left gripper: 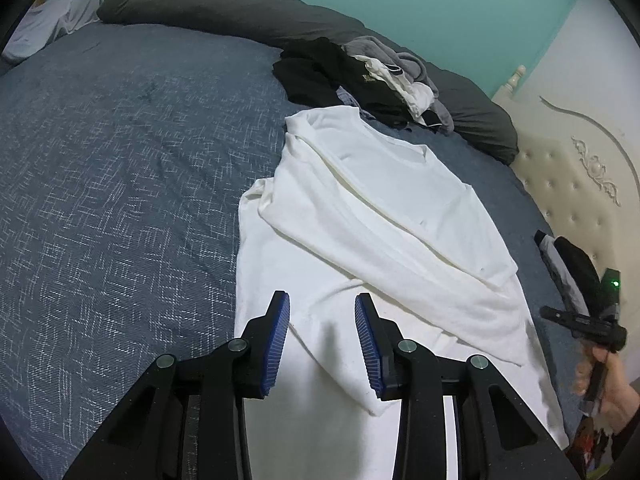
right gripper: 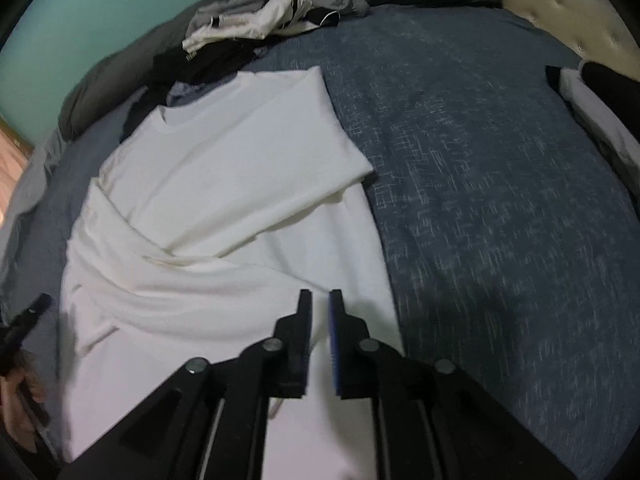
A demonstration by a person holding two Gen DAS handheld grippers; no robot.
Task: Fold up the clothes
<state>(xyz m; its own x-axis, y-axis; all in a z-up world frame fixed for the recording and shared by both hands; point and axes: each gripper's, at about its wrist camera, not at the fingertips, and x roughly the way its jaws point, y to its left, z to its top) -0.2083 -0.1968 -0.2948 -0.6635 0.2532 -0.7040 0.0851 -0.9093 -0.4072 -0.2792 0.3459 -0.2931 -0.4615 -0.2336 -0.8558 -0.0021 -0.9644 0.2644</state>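
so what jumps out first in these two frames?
The white T-shirt spread on the blue-grey bedspread, both sleeves already folded in across its chest. Beyond its collar lies a jumbled pile of dark and grey clothes against the long dark bolster. Both grippers, left and right, hover open over the hem.

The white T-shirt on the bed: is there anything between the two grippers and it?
Nothing visible is in the way. The white T-shirt lies directly below the left gripper and the right gripper, both with jaws apart and nothing between them. The pile of clothes lies beyond the collar, not between.
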